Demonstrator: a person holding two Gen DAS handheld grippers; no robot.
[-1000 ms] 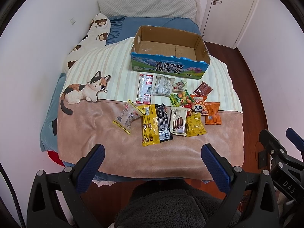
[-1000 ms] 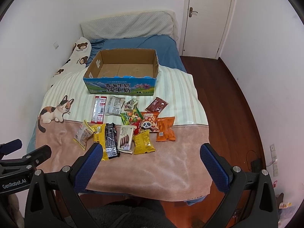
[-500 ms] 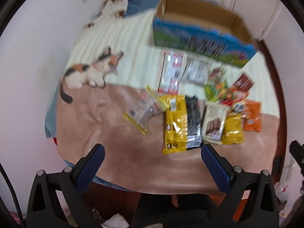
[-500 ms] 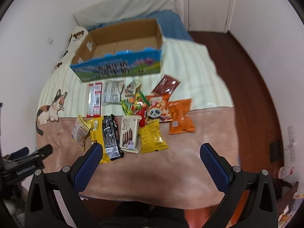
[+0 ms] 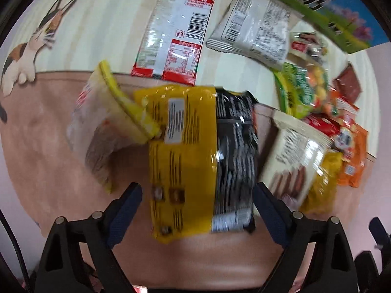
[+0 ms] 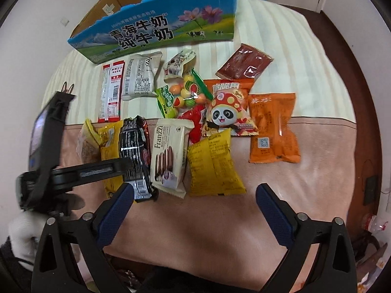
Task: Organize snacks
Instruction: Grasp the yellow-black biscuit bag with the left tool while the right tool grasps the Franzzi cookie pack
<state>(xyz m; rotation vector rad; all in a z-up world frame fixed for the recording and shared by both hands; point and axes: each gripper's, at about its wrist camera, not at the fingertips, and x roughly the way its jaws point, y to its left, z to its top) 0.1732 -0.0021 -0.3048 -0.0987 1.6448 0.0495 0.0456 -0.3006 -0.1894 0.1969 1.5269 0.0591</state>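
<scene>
Moved since earlier: both claws have dropped from a high view of the whole bed to just above the snack pile; the left one has closed in most, and its view is blurred with motion.
Left claw [image 5: 196, 201]: fingers spread wide apart, holding nothing, straddling the near ends of the yellow packet [image 5: 182, 151] and the black packet [image 5: 234, 156], which lie side by side and touching.
Right claw [image 6: 194, 204]: fingers likewise wide apart and empty, hovering above the bedspread [image 6: 220, 239], near the lower edge of the Franzzi wafer pack [image 6: 168, 156] and the yellow chip bag [image 6: 212, 163].
Snacks: all lying loose on the bed in a cluster, none in the box.
Milk carton box [image 6: 156, 31]: open-topped, behind the pile, seemingly empty.
Step in hand: approach for a first pick, judging by the left claw's position.
Next move calls for: lowering the left claw over one packet only, then closing on it without catching its neighbour.
</scene>
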